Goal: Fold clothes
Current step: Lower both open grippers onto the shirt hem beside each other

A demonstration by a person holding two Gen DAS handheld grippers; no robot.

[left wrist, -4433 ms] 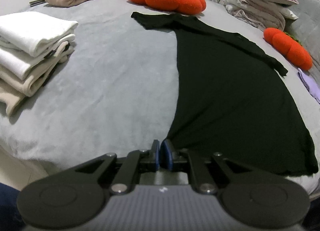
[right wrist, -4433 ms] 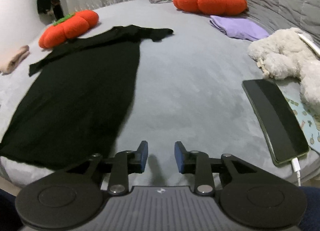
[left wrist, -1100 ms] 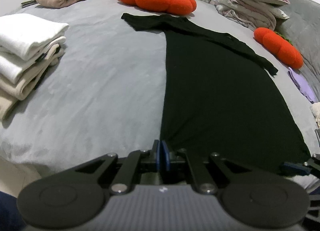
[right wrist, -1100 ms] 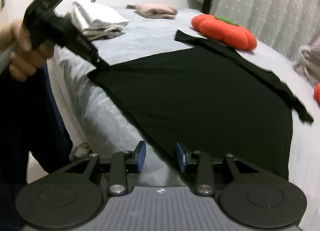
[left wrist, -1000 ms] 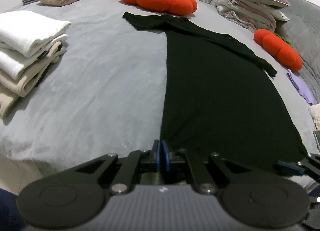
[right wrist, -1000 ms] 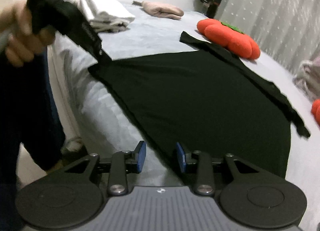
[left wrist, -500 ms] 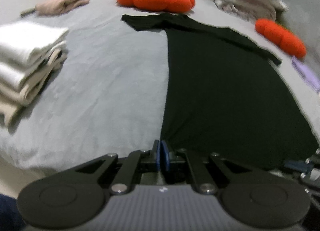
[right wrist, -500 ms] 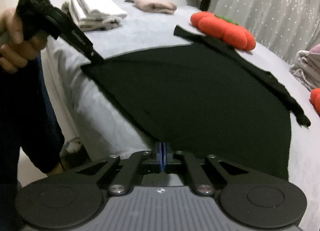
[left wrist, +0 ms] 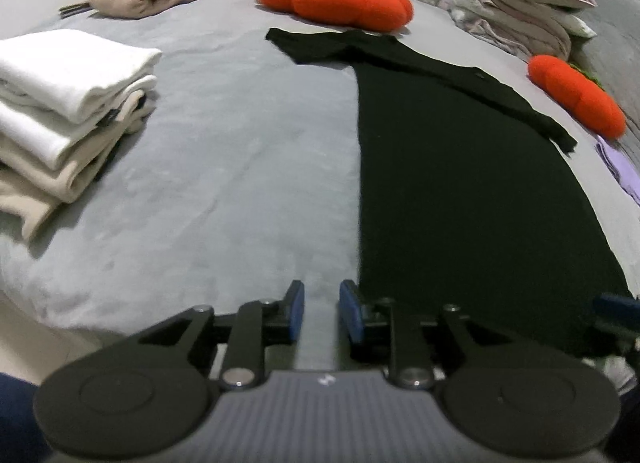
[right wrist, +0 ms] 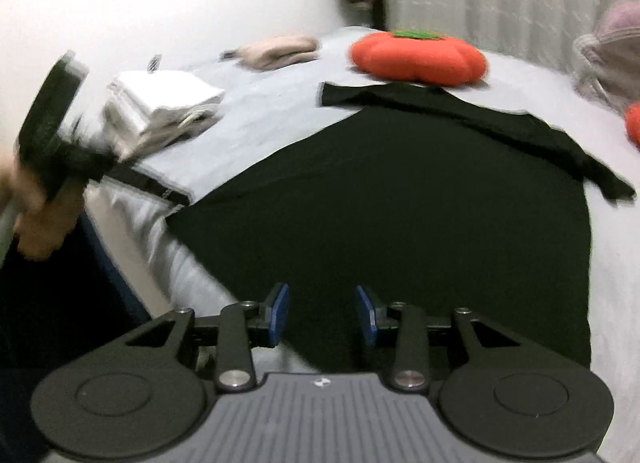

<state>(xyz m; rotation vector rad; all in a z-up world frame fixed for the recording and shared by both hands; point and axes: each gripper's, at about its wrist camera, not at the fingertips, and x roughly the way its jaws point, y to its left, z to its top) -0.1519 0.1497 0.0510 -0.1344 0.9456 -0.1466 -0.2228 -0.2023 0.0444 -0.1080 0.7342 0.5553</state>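
At the black dress's (left wrist: 460,183) hem, left gripper (left wrist: 321,313) and right gripper (right wrist: 322,311) have just been opening (nothing pinched); regrasping unevenly risks wrinkling it.

No readable text, label, brand name, number or sign appears in either view. The only mark is a small pale emblem, too small to make out, on the ribbed grey housing of the left gripper (left wrist: 321,307) and likewise on that of the right gripper (right wrist: 322,309). A dark tag sticks out of the stack of folded clothes (left wrist: 60,111) in the left wrist view, but nothing on it can be read.
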